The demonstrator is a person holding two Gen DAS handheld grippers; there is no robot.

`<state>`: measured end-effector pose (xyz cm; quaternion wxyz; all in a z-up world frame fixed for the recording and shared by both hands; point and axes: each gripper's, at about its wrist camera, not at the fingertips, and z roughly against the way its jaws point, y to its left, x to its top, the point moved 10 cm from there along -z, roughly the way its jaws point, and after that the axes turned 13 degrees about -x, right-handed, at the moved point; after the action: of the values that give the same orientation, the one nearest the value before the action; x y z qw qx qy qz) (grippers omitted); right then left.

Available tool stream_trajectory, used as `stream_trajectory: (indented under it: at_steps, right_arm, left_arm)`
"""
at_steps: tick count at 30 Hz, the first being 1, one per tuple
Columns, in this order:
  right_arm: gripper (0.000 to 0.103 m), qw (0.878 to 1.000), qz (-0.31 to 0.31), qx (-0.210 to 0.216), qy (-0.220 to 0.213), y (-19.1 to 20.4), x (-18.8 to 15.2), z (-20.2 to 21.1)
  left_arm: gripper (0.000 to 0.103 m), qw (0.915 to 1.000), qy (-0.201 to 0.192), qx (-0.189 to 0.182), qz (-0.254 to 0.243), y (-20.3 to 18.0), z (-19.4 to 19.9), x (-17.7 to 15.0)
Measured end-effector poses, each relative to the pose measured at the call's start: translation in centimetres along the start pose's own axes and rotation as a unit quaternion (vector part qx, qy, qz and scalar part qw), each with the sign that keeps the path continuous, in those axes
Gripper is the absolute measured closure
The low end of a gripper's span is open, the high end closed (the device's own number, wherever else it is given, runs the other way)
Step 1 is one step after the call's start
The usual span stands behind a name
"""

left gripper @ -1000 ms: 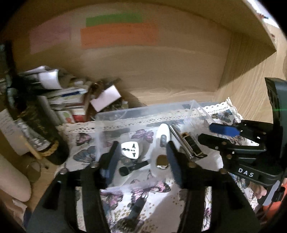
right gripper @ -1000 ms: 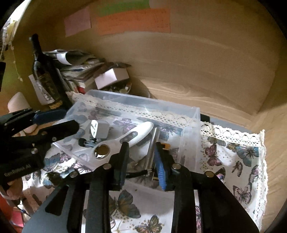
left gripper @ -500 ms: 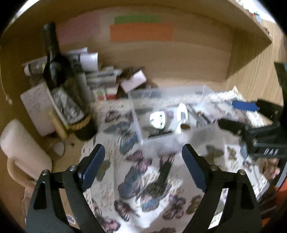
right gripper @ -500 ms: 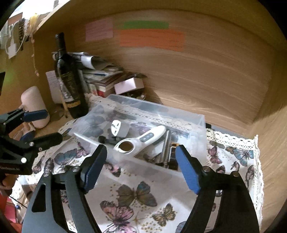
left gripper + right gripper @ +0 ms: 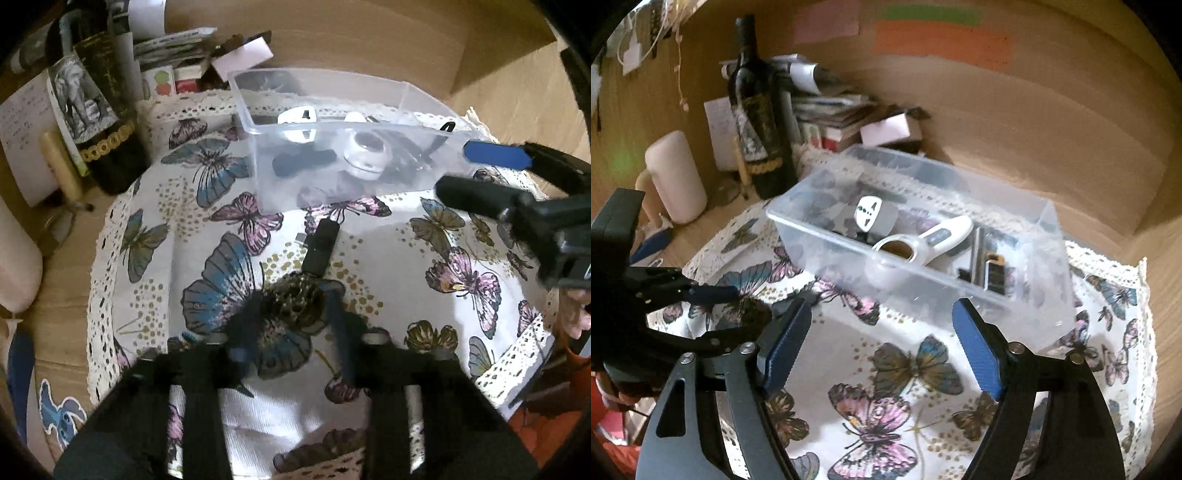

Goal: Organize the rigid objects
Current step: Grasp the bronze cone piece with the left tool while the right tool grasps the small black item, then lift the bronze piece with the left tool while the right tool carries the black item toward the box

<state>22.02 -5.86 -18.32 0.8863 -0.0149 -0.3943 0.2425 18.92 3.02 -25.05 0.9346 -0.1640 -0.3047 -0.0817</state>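
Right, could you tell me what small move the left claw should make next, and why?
Probably close the left claw firmly on the dark round object. It lies on the butterfly cloth, outside the clear bin, between the claw's fingers; blur hides whether they touch it yet.

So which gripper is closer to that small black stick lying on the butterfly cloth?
Left. The left gripper sits just short of the small black stick; the right gripper is over bare cloth beside the bin.

A clear, glossy plastic bin (image 5: 923,291) sits on a matt lace-edged cloth (image 5: 886,406); at ten o'clock, a glossy, seemingly glass bottle (image 5: 757,122).
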Motion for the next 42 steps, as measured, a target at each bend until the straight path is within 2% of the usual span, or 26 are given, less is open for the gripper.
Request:
stream_trajectory:
  at_steps: [15,17,20,21,22,27,36,37,38,41,42]
  right_arm:
    - [0.027,0.992,0.075,0.068,0.07,8.0,-1.4,-5.0]
    - [0.031,0.991,0.083,0.069,0.082,8.7,-1.5,-5.8]
    - [0.048,0.99,0.094,0.068,0.075,9.2,-1.3,-6.0]
    - [0.06,0.99,0.097,0.07,0.074,9.3,-1.3,-6.0]
    - [0.061,0.99,0.098,0.07,0.073,9.3,-1.2,-5.8]
    - [0.061,0.991,0.094,0.071,0.07,9.3,-1.3,-5.2]
    - [0.061,0.996,0.057,0.062,0.028,6.2,-0.1,-1.7]
    - [0.061,0.997,0.052,0.06,0.023,5.8,0.1,-1.3]
    - [0.061,0.997,0.048,0.06,0.019,5.3,0.3,-1.2]
    - [0.061,0.998,0.034,0.055,0.008,3.9,0.6,-0.3]
    - [0.061,0.998,0.029,0.055,0.005,3.5,0.6,-0.1]
  left_arm:
    - [0.074,0.9981,-0.031,0.018,0.049,3.9,3.0,-1.5]
    - [0.074,0.9981,-0.032,0.017,0.05,3.9,3.1,-1.6]
    - [0.074,0.9981,-0.034,0.015,0.048,3.5,3.2,-1.6]
    - [0.074,0.9981,-0.035,0.014,0.048,3.4,3.3,-1.5]
    - [0.074,0.9981,-0.037,0.012,0.047,3.3,3.2,-1.4]
    - [0.077,0.9979,-0.046,0.007,0.044,2.7,3.5,-0.5]
    - [0.081,0.9982,-0.051,0.007,0.032,1.8,3.3,0.7]
    - [0.089,0.9982,-0.052,0.005,0.031,1.7,3.3,0.8]
    - [0.09,0.9983,-0.051,0.002,0.029,1.4,3.3,0.9]
    - [0.09,0.9987,-0.045,0.013,0.019,1.1,2.9,1.1]
    - [0.086,0.9988,-0.043,0.015,0.017,1.1,2.9,1.1]
